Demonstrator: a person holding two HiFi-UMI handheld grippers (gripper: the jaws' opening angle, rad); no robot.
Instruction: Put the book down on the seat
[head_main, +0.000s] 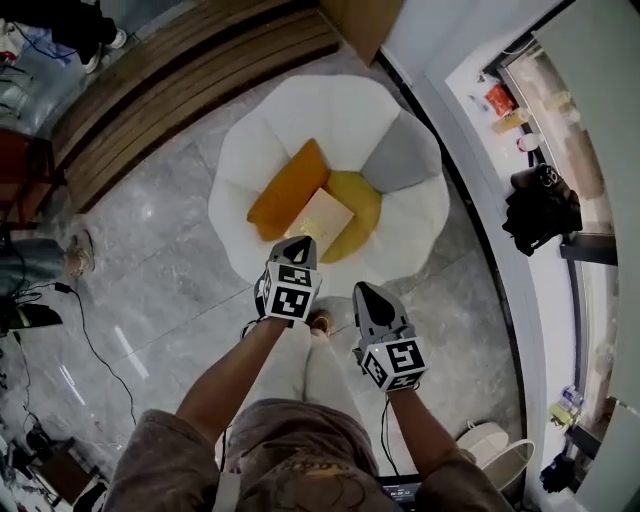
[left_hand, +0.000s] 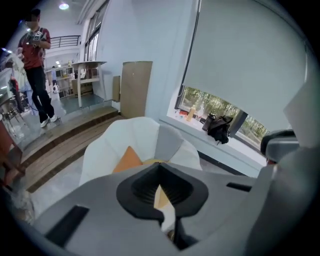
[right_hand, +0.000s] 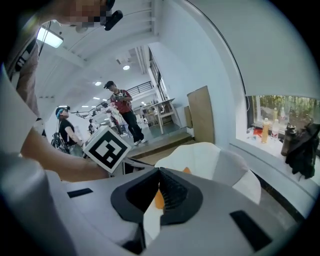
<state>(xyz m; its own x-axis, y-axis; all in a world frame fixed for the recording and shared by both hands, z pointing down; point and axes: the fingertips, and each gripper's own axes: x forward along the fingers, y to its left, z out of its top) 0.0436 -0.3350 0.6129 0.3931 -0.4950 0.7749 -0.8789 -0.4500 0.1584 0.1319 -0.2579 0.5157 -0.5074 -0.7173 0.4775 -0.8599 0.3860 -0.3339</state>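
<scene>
While held above the grey floor (head_main: 170, 280), grips nothing with the left gripper (head_main: 299, 243): jaws pressed fully together and empty. Much the same at the right gripper (head_main: 363, 290), just beside it on the right and a little lower in the head view: jaws drawn in to a thin slit, with nothing between them. Points both downward and forward at a white, petal-shaped chair (head_main: 250, 140). Finds the book (head_main: 322, 218) just ahead of the left gripper's tips, lying flat on the yellow seat (head_main: 365, 198), apart from both grippers. Ahead and to the left of the left gripper, an orange cushion (head_main: 288, 185), lying across the seat right beside the book. Off to the right of the right gripper, a white window ledge (head_main: 490, 170) with a black bag (head_main: 540, 205) and some bottles (right_hand: 265, 131). Well beyond the chair, wooden steps (head_main: 180, 90) and a standing person (left_hand: 36, 55).
</scene>
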